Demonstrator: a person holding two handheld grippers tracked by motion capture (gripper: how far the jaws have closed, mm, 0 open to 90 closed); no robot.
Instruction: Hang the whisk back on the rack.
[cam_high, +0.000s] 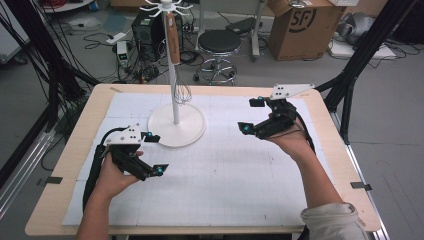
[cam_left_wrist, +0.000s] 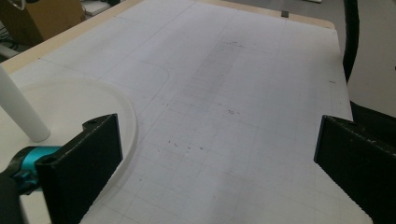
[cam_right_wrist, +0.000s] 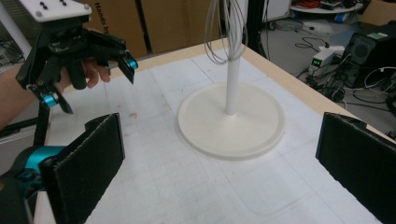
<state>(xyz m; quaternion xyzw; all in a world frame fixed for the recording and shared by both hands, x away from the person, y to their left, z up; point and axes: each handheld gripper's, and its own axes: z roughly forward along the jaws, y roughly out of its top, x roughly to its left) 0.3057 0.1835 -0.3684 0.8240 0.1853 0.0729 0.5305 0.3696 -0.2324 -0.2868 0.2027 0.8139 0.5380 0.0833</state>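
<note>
A: Round white stand (cam_right_wrist: 231, 122) ahead on the tabletop (cam_right_wrist: 154, 186), thin post straight up from the middle of its base.

B: Wire whisk (cam_right_wrist: 223, 32) hanging alongside the post, loops down, clear of the base.

A: Right gripper (cam_right_wrist: 219, 154) wide open, black fingers (cam_right_wrist: 88, 163) at both lower corners, nothing between.

B: Left gripper (cam_right_wrist: 93, 79) farther off at upper left, in a hand (cam_right_wrist: 91, 70), also spread open and empty.

A: Cardboard boxes (cam_right_wrist: 154, 23) behind the far edge.

Wire whisk (cam_high: 182, 91), wooden handle (cam_high: 173, 37)
</note>
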